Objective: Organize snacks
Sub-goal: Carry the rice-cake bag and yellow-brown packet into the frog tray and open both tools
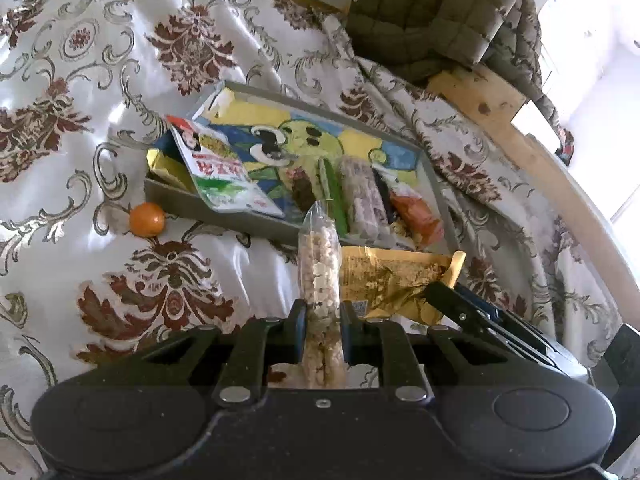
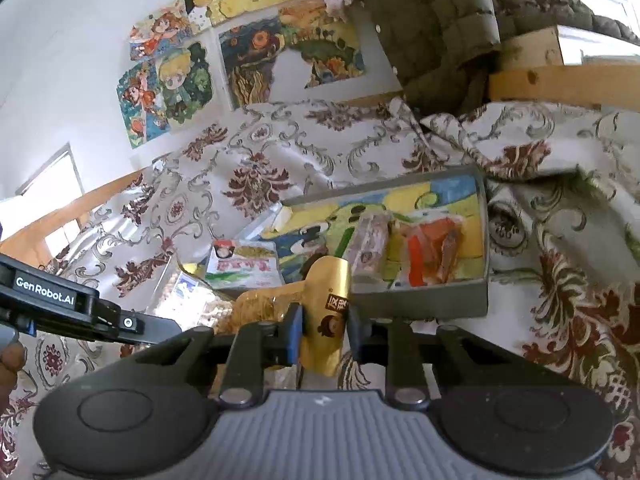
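Two snack packs are in hand at once. The left tool (image 1: 322, 320) is clamped on a clear plastic bag of pale puffed bits (image 1: 319, 264), held upright just short of the shallow grey tray with a cartoon-painted floor (image 1: 224, 210). The right tool (image 2: 322, 330) pinches a gold foil packet (image 2: 326, 300) near the tray's front wall. Several snacks already lie in the tray, on a floral damask cloth (image 1: 80, 60); a small orange fruit (image 1: 147, 219) sits outside it. This looks like the carrying step; next, each pack needs lifting over the wall and setting down in bare space.
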The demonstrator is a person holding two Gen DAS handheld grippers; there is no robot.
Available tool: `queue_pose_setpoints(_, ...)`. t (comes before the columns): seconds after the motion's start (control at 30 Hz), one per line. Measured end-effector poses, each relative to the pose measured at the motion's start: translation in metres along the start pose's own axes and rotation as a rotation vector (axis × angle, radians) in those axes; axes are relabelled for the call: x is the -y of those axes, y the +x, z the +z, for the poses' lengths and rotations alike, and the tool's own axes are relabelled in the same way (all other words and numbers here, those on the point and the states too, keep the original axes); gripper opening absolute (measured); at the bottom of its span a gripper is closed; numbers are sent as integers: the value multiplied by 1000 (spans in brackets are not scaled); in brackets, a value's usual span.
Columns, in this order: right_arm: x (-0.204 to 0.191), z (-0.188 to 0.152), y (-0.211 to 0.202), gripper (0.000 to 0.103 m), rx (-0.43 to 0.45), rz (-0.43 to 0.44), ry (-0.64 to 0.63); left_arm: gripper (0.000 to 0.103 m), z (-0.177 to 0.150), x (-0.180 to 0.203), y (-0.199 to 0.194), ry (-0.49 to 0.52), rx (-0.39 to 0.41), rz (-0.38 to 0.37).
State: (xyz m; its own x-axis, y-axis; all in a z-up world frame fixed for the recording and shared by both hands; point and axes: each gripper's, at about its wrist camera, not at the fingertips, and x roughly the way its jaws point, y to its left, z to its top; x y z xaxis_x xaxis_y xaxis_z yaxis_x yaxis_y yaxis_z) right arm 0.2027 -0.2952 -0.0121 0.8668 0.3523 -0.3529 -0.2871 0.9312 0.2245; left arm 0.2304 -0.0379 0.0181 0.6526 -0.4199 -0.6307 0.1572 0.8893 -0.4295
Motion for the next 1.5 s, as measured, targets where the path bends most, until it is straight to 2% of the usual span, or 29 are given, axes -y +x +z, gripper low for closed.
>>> queue_pose_setpoints(0.13, -6, 8, -9, 21, 49, -9, -37, 18, 7, 1, -9, 0, 23, -20)
queue_pose_setpoints(0.4, -9, 10, -9, 21, 70, -34, -64, 18, 14, -1, -13, -3, 44, -33)
queue_pose_setpoints(0.7, -14, 23, -12, 21, 166, -79, -88, 18, 39, -12, -12, 18, 89, -66)
queue_pose_setpoints(0.9, 4, 35, 4, 21, 208, -134, -23, 18, 68, -13, 17, 28, 126, -92)
queue_pose_setpoints(1.07, 29, 31, 20, 21, 217, -175, 38, 18, 95, -2, 48, 69, 115, -125)
queue_pose_setpoints(1.23, 47, 23, 41, 21, 182, -150, 134, 18, 112, 4, 76, 77, 92, -151)
queue_pose_setpoints(1.5, 44, 13, 59, 22, 132, -133, 116, 18, 110, -9, 108, 37, 61, -131)
